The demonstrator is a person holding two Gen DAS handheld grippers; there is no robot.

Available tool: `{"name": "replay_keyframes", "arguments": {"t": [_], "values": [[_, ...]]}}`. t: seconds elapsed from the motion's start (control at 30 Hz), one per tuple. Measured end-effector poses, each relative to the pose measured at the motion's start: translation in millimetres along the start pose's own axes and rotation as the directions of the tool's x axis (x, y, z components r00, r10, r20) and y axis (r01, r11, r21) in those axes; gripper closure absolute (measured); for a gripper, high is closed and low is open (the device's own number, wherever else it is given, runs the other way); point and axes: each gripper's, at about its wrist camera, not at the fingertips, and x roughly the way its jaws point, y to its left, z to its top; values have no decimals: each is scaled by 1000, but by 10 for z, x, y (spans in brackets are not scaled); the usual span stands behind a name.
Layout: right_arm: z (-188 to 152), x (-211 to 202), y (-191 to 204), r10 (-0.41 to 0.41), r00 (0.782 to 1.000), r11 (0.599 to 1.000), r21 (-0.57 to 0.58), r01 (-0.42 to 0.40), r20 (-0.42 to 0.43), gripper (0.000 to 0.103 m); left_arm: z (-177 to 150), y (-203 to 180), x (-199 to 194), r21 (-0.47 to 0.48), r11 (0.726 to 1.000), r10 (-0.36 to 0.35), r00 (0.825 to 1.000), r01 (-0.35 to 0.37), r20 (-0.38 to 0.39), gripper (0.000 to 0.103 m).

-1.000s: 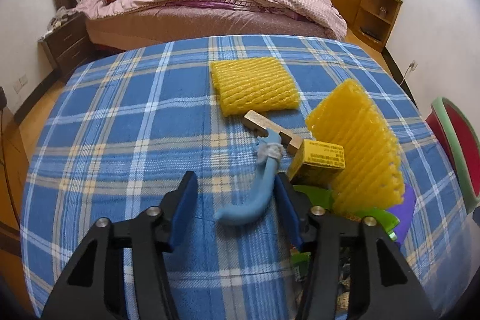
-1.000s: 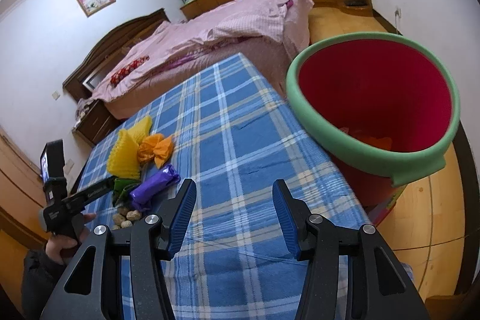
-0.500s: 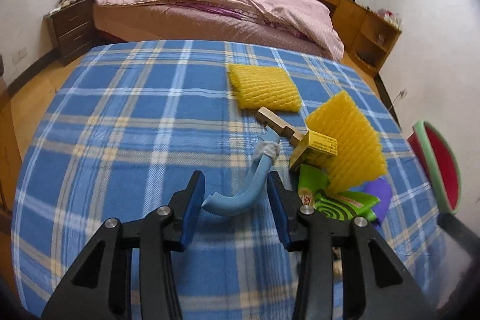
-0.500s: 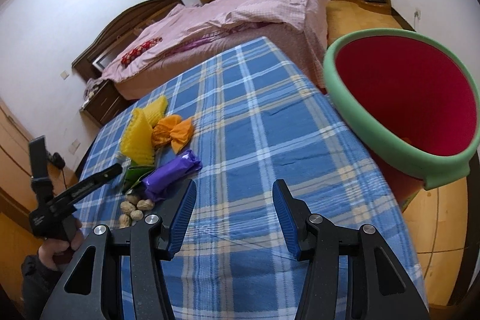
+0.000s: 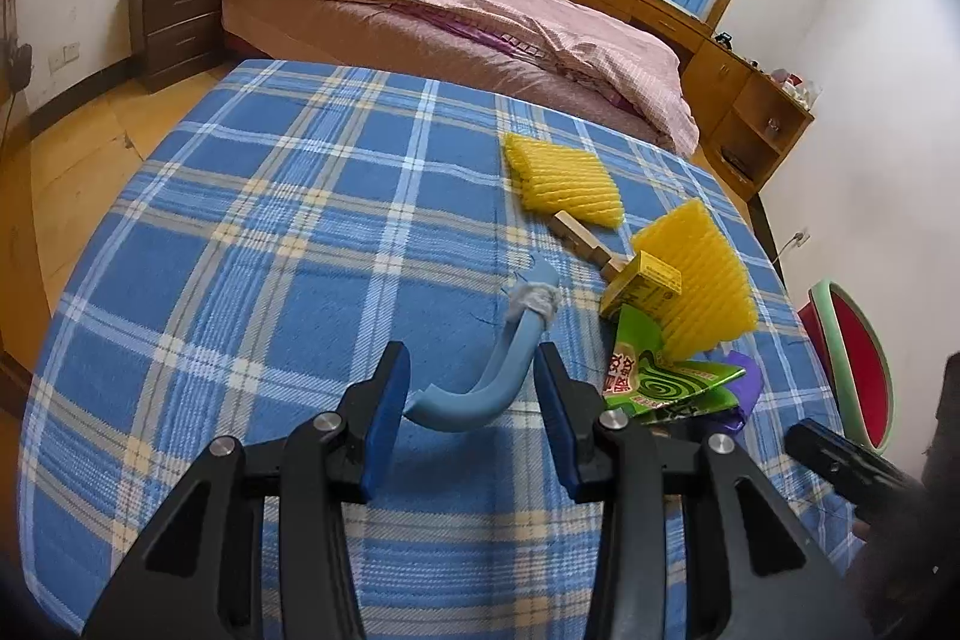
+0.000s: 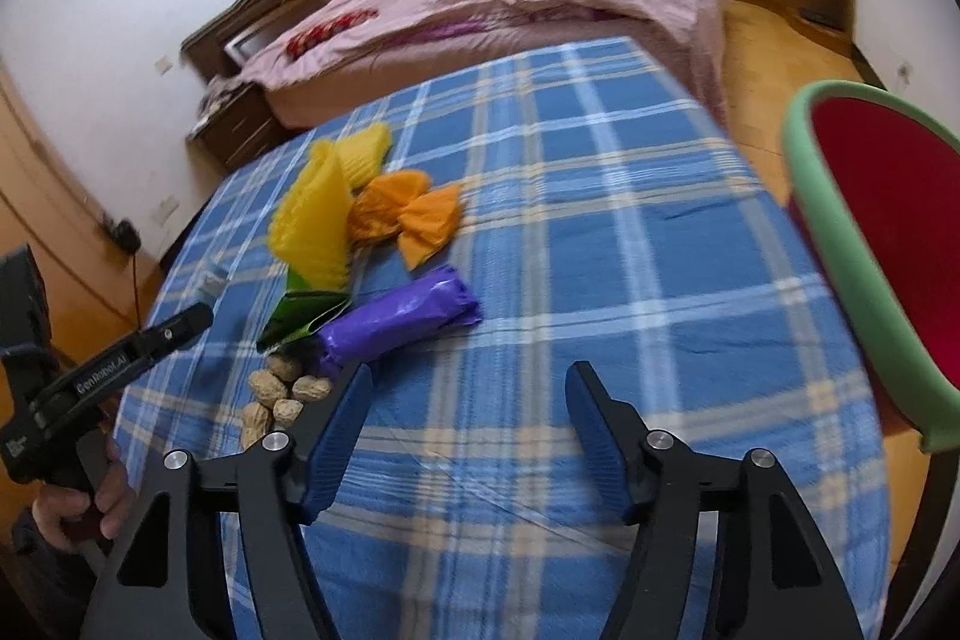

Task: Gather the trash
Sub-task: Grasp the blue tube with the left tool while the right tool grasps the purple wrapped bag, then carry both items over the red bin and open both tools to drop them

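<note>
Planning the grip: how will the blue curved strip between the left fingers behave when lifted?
The blue strip looks thin and bowed, so probably light and springy; it may flex or pivot in the left gripper. The grey wad on its far end seems loosely attached and could drop off.

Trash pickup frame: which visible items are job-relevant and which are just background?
Job:
blue curved strip, between the left gripper fingers
yellow foam nets
yellow box
green wrapper
purple wrapper
orange wrapper
peanuts
red bin
right gripper, open, empty

Background:
bed
nightstand
wooden block, unclear
</note>
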Motion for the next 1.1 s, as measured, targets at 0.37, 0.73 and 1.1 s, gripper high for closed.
{"name": "replay_keyframes", "arguments": {"t": [0.37, 0.73, 1.1], "values": [[160, 396, 337, -21, 1000, 977, -212, 16, -20, 19, -59, -15, -32, 9, 1000, 2, 1000, -2, -5, 60], [95, 381, 338, -58, 998, 973, -226, 57, 4, 36, -114, -99, -138, 20, 999, -27, 1000, 27, 3, 60], [-157, -125, 45, -6, 999, 997, -73, 10, 48, 42, -171, -396, -359, 65, 992, -110, 994, 109, 3, 60]]}}
